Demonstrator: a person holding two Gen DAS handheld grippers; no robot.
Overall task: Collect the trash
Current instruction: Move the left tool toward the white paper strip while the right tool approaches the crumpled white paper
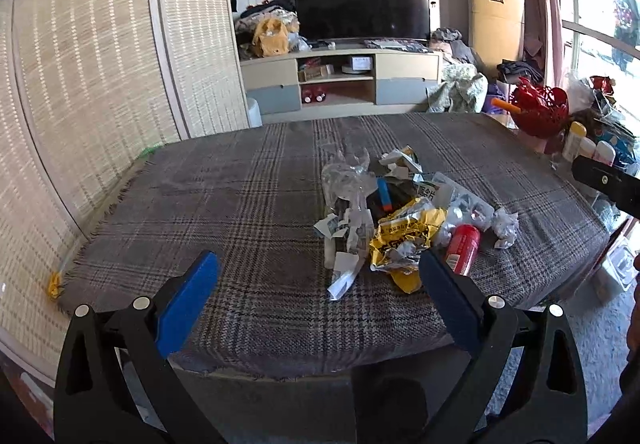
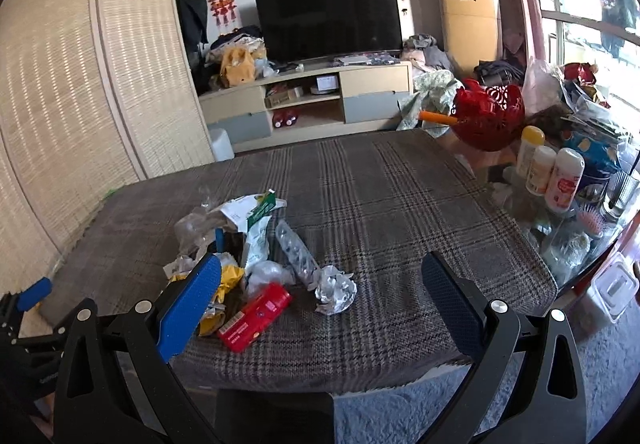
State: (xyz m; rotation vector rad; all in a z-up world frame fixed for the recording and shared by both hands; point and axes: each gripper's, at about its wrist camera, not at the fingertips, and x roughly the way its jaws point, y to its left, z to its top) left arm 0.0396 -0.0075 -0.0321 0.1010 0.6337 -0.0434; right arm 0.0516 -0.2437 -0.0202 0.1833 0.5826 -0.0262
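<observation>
The trash pile (image 1: 392, 220) lies on the plaid-covered surface (image 1: 240, 204). Both the left gripper (image 1: 320, 272) and the right gripper (image 2: 322, 276) are wide open, holding nothing. Only the right view shows clearly the white bottles (image 2: 548, 176) beside the red basket (image 2: 488, 116); the red can (image 1: 462, 244) lies at the pile's near edge.

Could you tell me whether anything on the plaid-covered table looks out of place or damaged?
Yes: a heap of litter sits on the plaid cloth: a red can lying on its side, a crumpled foil ball, a crushed yellow wrapper and torn paper scraps.
</observation>
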